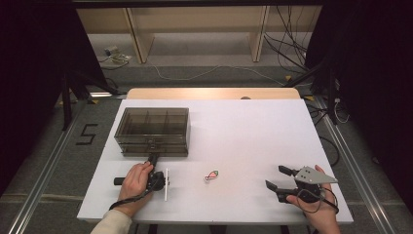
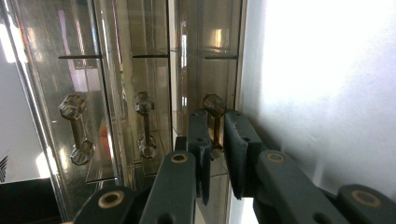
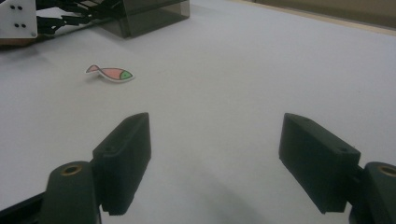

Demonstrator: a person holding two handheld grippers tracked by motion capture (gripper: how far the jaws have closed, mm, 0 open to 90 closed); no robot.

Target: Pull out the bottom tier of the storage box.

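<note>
High view, from my left to my right: my left hand point(image 1: 135, 179) sits near the table's front edge, holding my left gripper point(image 1: 153, 158), which reaches forward to the front face of the smoky clear drawer box point(image 1: 152, 127) standing on the left half of the white table point(image 1: 253, 126); the box is divided into compartments, and its low drawers face me; just right of that hand a thin white plate on the gripper stands edge-on; further right, near the middle of the table and well apart from the box, lies a small fish-shaped card point(image 1: 211, 175), pink with a green head, flat on the surface; at the right, near the front edge, my right hand point(image 1: 316, 209) holds my right gripper point(image 1: 280, 177), which points left across the table toward the fish and remains well short of it. Left gripper view: my jaws are clenched on the drawer handle point(image 2: 214, 122), a slim bar with faceted knobs at its ends, the pads pressing it from both sides; two more such handles show on the box's front further left. Right gripper view: my jaws stand released, wide apart with bare table between them; the fish card point(image 3: 110, 73) lies ahead and left of them, untouched.
</note>
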